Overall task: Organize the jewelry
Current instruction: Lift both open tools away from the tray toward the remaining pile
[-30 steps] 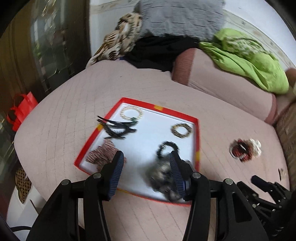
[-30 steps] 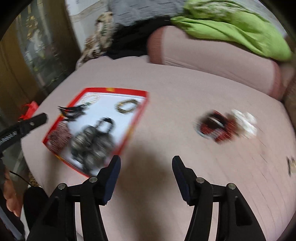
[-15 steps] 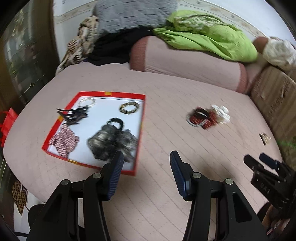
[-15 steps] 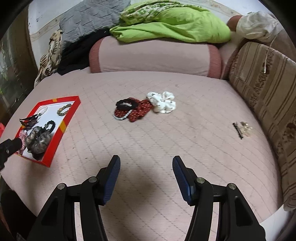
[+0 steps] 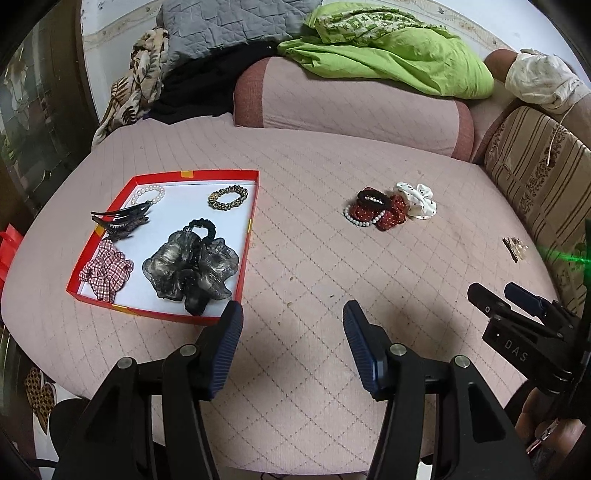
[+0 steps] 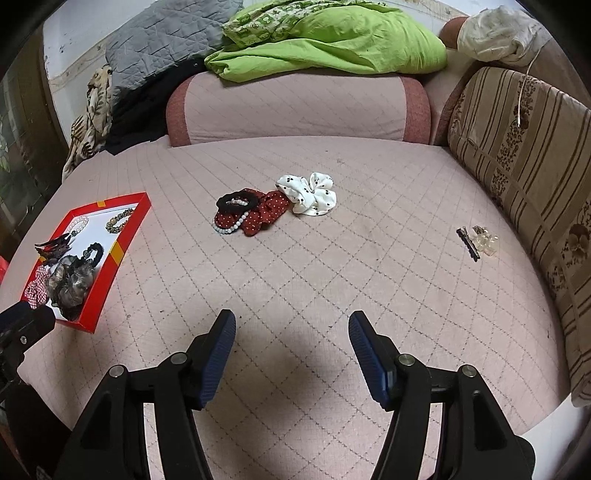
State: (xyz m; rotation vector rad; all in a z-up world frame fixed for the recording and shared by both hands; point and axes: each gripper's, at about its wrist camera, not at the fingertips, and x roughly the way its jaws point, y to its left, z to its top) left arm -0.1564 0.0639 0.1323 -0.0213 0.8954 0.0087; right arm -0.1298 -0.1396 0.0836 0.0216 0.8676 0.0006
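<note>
A red-rimmed tray (image 5: pixel 254 206) on the pink quilted bed holds a grey-black organza scrunchie (image 5: pixel 192 266), a checked scrunchie (image 5: pixel 107 271), a black hair claw (image 5: pixel 122 218), a pearl bracelet (image 5: pixel 147 194) and a leopard scrunchie (image 5: pixel 227 197). Loose on the bed lie a red dotted scrunchie (image 6: pixel 266 214) with a black band and pearl string, a white dotted scrunchie (image 6: pixel 310 194) and small hair clips (image 6: pixel 476 240). My left gripper (image 5: pixel 292 308) hovers right of the tray, jaws opening, empty. My right gripper (image 6: pixel 292 316) hangs short of the red scrunchie, jaws opening, empty.
A pink bolster (image 6: pixel 295 107) carries a green blanket (image 6: pixel 332 40) at the back, with a grey pillow (image 5: pixel 229 22) and dark clothes to the left. A striped cushion (image 6: pixel 524 155) lines the right side. The bed's front edge runs just below both grippers.
Both views have swung right, away from the tray. The left gripper was over the tray by the grey scrunchie; it now hovers over bare quilt, and the scrunchie lies in the tray.
</note>
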